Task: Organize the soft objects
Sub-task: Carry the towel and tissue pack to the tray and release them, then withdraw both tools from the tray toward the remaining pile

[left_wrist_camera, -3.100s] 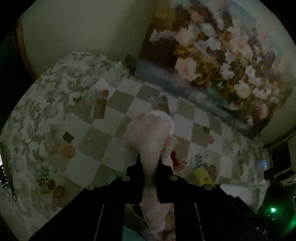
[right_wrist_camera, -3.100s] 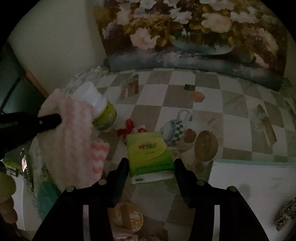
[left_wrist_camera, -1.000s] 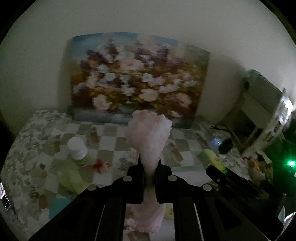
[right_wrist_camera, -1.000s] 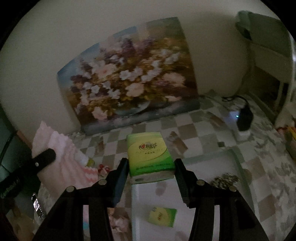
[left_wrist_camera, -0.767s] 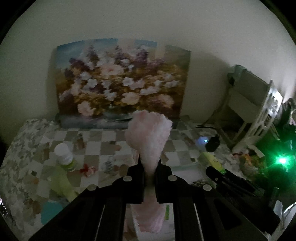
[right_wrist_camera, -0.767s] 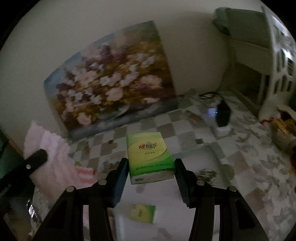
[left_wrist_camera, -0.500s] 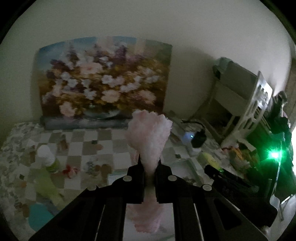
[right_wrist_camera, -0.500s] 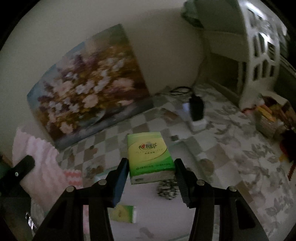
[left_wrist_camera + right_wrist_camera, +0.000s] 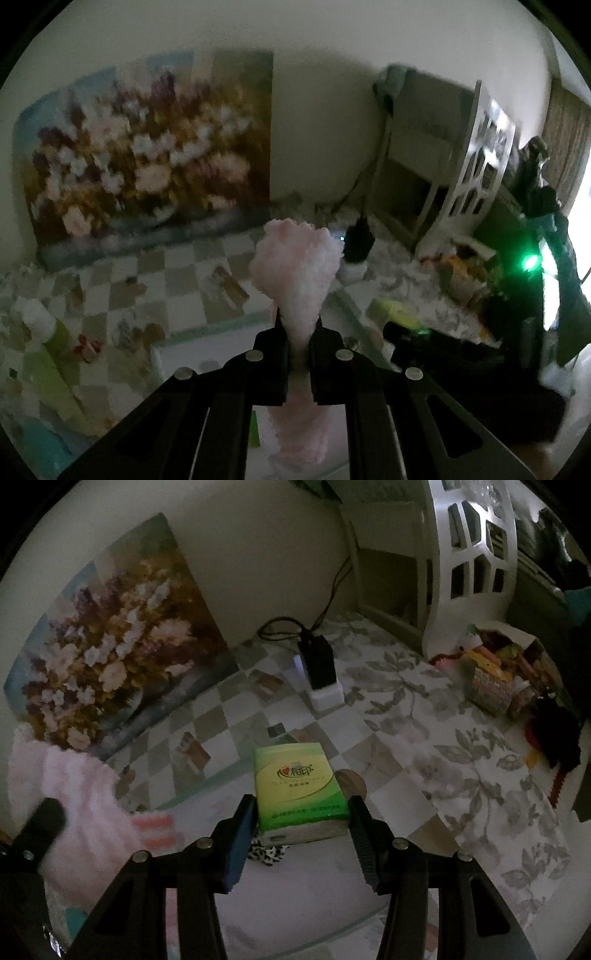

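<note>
My left gripper [image 9: 298, 334] is shut on a fluffy pink cloth [image 9: 297, 273], which stands up above the jaws and hangs below them. In the right wrist view that same pink cloth [image 9: 77, 812] and the left gripper's finger [image 9: 40, 827] show at the left edge. My right gripper [image 9: 301, 812] is shut on a green tissue pack [image 9: 297, 784], held flat between its pads above a white tray [image 9: 295, 878]. A small leopard-print piece [image 9: 266, 853] lies on the tray below the pack. The right gripper's dark finger [image 9: 402, 332] and the green pack [image 9: 393, 308] appear at the right in the left wrist view.
A flower painting [image 9: 110, 657] leans on the wall behind the checked tablecloth [image 9: 424, 738]. A black charger on a white base [image 9: 321, 672] stands near the wall. A white shelf [image 9: 461, 554] and a box of small items [image 9: 498, 672] are at the right. A white-capped bottle [image 9: 37, 317] stands at the left.
Both grippers have swung rightward and sunk a little, each keeping its load. The painting has slid left in both views; the shelf, charger and box of items have come into view.
</note>
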The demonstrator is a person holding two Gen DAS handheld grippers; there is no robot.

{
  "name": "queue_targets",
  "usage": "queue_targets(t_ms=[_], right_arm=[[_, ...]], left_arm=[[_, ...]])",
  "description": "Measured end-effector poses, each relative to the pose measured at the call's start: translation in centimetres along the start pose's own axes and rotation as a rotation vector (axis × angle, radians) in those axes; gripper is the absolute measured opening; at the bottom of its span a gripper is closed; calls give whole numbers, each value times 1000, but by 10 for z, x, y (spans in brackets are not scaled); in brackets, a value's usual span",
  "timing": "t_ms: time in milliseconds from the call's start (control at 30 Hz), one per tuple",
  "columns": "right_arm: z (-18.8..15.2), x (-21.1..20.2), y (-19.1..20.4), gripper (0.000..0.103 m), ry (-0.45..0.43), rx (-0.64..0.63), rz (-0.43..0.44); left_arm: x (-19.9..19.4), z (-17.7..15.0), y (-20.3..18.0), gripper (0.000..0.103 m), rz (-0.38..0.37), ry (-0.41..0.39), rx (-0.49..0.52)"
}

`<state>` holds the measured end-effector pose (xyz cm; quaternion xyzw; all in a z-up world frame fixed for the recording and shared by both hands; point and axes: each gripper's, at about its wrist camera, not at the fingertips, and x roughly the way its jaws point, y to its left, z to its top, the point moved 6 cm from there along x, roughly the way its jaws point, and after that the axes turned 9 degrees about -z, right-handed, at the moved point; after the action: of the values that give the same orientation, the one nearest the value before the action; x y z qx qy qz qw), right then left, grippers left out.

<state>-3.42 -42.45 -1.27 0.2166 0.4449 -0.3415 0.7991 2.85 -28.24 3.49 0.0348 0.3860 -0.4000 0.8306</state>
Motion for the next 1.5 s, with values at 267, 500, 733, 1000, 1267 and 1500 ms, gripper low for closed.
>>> queue_targets(t_ms=[267,500,733,1000,1267,1500], right_arm=[[-21,38,4,53,125,-61,-38],[-40,63,4,53,215,-97,-66],[-58,75,8,54,289,-146,-89],[-50,65,13,70,247,-168,-103],[-38,49,17,72,194,-157,-87],[-33,40,22,75,164,-159,-75]], left_arm=[[68,-62,22,9,17,276,-113],[87,-93,34,9,49,404,-160],[86,-103,43,19,67,453,-194],[67,-90,43,55,83,419,-180],[42,-75,48,62,98,349,-175],[22,-62,54,75,92,284,-197]])
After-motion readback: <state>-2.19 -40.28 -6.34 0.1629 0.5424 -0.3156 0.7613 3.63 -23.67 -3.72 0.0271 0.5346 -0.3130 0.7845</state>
